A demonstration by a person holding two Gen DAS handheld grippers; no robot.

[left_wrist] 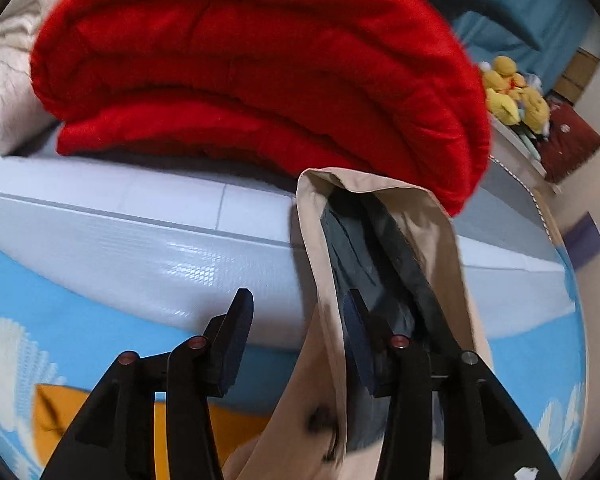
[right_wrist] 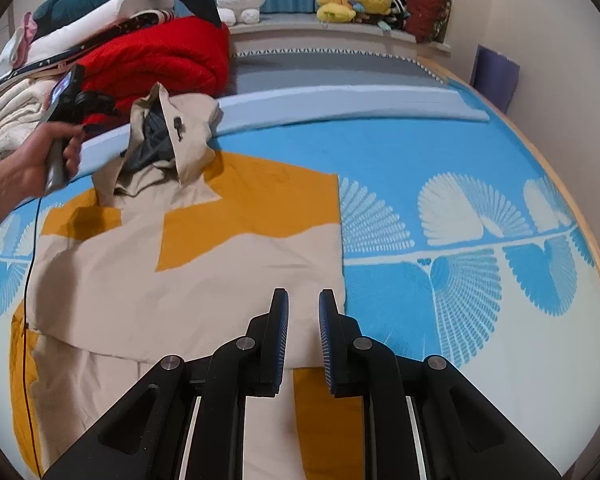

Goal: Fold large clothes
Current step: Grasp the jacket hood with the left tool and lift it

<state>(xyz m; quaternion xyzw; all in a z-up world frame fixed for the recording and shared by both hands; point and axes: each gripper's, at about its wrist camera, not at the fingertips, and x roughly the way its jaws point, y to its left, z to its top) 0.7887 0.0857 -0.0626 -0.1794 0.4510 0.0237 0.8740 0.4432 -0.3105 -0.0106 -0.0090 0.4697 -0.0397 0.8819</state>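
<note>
Covering most of the bed (right_wrist: 440, 152), a blue patterned blanket carries the beige and orange coat (right_wrist: 188, 280), spread flat with its hood (right_wrist: 172, 132) bunched against the red quilt (right_wrist: 168, 60). The cloth looks soft, light and floppy, likely to sag, so hems and corners seem the best grips. The left claw (left_wrist: 300, 332) stands partly open, the hood's edge hanging loose between its fingers, unpinched. The right claw (right_wrist: 303, 336) hangs nearly closed over the coat's right edge, holding nothing.
</note>
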